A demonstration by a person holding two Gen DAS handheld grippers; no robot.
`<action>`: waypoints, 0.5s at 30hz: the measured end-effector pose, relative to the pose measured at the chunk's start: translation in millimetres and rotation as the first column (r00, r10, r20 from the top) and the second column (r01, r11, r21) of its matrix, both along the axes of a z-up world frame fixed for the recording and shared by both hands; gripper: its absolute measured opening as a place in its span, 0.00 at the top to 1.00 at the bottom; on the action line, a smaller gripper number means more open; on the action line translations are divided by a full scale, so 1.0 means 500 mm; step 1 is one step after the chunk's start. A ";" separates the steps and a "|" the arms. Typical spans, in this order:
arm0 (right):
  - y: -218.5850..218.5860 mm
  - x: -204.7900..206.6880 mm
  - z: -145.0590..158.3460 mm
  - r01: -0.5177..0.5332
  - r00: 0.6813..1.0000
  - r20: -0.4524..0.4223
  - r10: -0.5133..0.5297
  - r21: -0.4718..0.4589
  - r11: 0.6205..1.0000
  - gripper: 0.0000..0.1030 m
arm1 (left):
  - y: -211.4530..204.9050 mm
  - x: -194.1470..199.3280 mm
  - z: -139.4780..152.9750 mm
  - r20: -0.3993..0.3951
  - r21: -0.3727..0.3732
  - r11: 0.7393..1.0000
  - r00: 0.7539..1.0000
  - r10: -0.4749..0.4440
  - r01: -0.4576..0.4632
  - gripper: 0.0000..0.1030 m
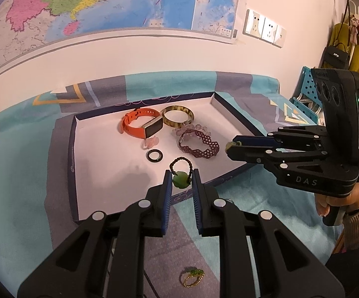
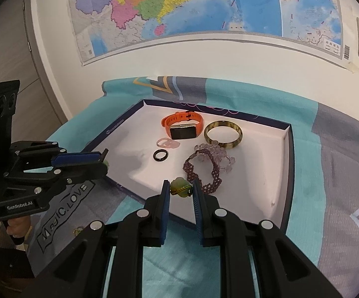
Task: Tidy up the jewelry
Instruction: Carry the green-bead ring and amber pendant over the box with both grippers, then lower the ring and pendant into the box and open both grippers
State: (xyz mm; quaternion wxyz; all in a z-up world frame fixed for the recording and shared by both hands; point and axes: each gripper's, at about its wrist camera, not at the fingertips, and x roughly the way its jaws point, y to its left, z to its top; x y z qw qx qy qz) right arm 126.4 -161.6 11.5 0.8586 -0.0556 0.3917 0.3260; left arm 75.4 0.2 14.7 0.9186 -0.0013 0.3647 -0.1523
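Left gripper [image 1: 181, 177] clamped on green jade pendant [image 1: 180, 180] with dark braided cord loop, right gripper [image 2: 179, 188] clamped on pale green bead charm [image 2: 180, 189] with yellow-green braid, both over near edge of white-lined box lid [image 1: 80, 173]. Inside: orange smartwatch [image 1: 142, 126], tortoiseshell bangle [image 1: 178, 116], purple beaded bracelet [image 1: 199, 144], black ring [image 1: 154, 155]. Green-stone gold ring [image 1: 191, 277] on teal bedsheet [image 1: 18, 186] outside.

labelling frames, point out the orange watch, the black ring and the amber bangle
orange watch [image 2: 182, 133], right wrist view, on its dark screen
black ring [image 2: 157, 157], right wrist view, on its left band
amber bangle [image 1: 177, 124], left wrist view, on its near rim
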 end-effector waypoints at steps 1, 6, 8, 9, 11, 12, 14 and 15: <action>0.001 0.004 -0.002 0.000 1.000 -0.001 0.000 -0.003 1.000 0.84 | -0.001 0.003 -0.001 -0.002 0.001 1.000 1.000 0.001 -0.001 0.84; 0.009 0.016 -0.006 0.000 1.000 -0.003 0.000 -0.010 1.000 0.84 | 0.001 0.018 -0.007 -0.012 -0.003 1.000 1.000 0.008 -0.008 0.84; 0.012 0.021 -0.006 0.000 1.000 -0.003 0.000 -0.012 1.000 0.84 | 0.001 0.022 -0.007 -0.013 0.000 1.000 1.000 0.012 -0.012 0.84; 0.014 0.026 -0.007 0.001 1.000 -0.003 -0.001 -0.014 1.000 0.84 | 0.001 0.025 -0.008 -0.015 0.000 1.000 1.000 0.014 -0.014 0.84; 0.016 0.029 -0.007 0.002 1.000 -0.003 -0.002 -0.018 1.000 0.84 | 0.001 0.031 -0.009 -0.017 0.001 1.000 1.000 0.017 -0.017 0.84; 0.018 0.032 -0.008 0.002 1.000 -0.004 -0.002 -0.021 1.000 0.84 | 0.001 0.036 -0.010 -0.021 -0.001 1.000 1.000 0.018 -0.018 0.84; 0.019 0.037 -0.010 0.005 1.000 -0.008 -0.005 -0.025 1.000 0.84 | 0.001 0.041 -0.012 -0.026 -0.004 1.000 0.999 0.018 -0.018 0.84; 0.020 0.041 -0.012 0.008 1.000 -0.010 -0.008 -0.026 1.000 0.84 | 0.001 0.046 -0.015 -0.032 -0.006 1.000 0.999 0.019 -0.020 0.84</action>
